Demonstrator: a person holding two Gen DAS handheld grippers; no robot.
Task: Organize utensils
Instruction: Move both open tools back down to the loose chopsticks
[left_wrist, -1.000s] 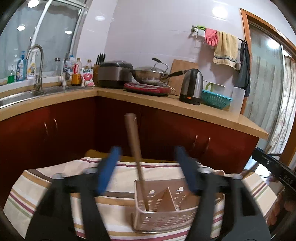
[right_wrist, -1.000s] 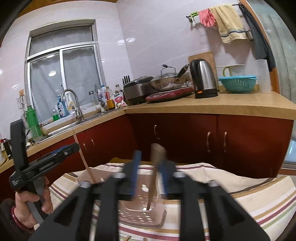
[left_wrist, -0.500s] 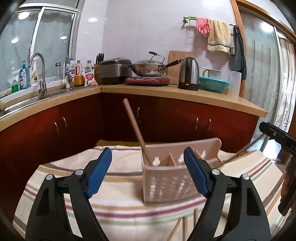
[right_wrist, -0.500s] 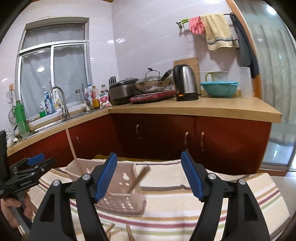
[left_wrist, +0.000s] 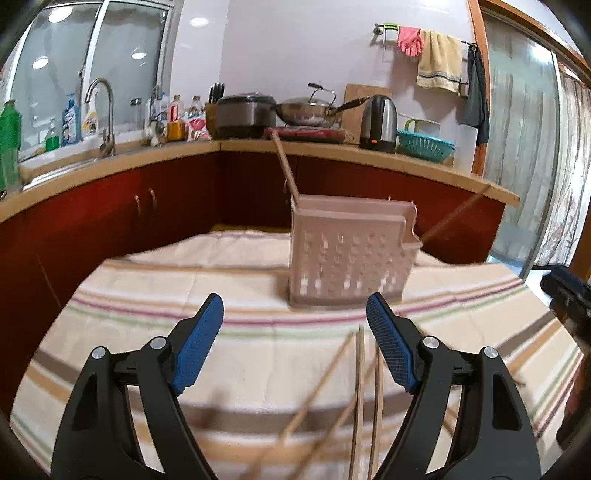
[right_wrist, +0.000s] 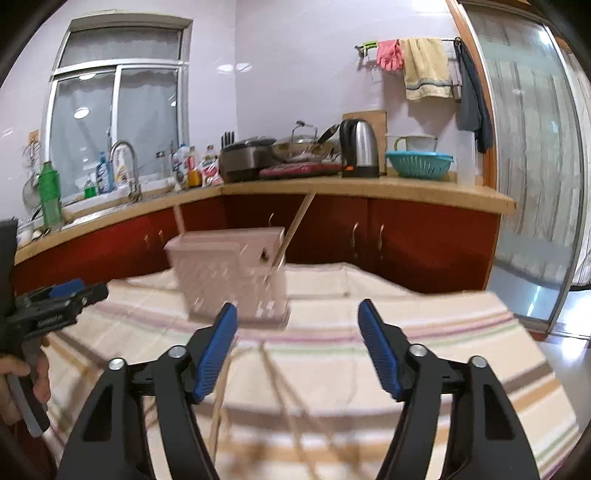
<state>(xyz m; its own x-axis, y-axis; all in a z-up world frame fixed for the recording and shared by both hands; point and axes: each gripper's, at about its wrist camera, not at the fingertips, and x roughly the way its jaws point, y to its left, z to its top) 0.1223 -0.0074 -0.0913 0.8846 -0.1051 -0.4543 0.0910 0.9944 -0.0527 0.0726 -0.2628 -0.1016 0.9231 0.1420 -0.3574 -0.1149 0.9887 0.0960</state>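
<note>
Two grippers hovered over loose chopsticks

Both the left gripper and right gripper stood apart and empty, the right's jaws having just narrowed. Chopsticks, blurred, lay near; the holder stood farther back. Pinching one stick mid-length would likely serve best.

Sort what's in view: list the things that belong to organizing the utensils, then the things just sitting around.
Job: pink holder; two sticks standing in it; loose chopsticks on the cloth.

Just there: kettle, wok, rice cooker, green basket, towel.
</note>
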